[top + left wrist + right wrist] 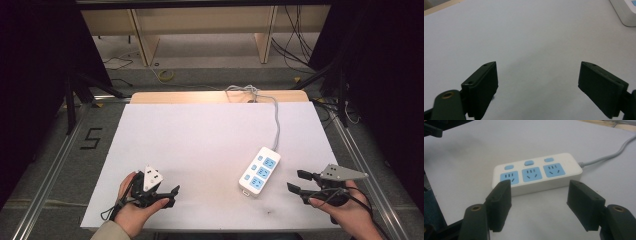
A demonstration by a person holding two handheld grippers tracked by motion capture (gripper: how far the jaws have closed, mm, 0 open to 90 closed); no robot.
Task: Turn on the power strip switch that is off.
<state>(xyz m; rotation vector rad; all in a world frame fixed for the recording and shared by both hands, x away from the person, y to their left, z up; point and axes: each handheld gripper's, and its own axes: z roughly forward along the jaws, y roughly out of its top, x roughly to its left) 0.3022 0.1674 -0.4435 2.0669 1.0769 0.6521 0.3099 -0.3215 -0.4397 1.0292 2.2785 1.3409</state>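
Power strip on white table, just ahead of right tool; both tools wide open, empty.

Left gripper and right gripper gape.

A white table carries 1 white power strip with 3 blue sockets.

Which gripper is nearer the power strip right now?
Right. The right gripper sits just beside the power strip, jaws open toward it; the left gripper is farther off across the table.
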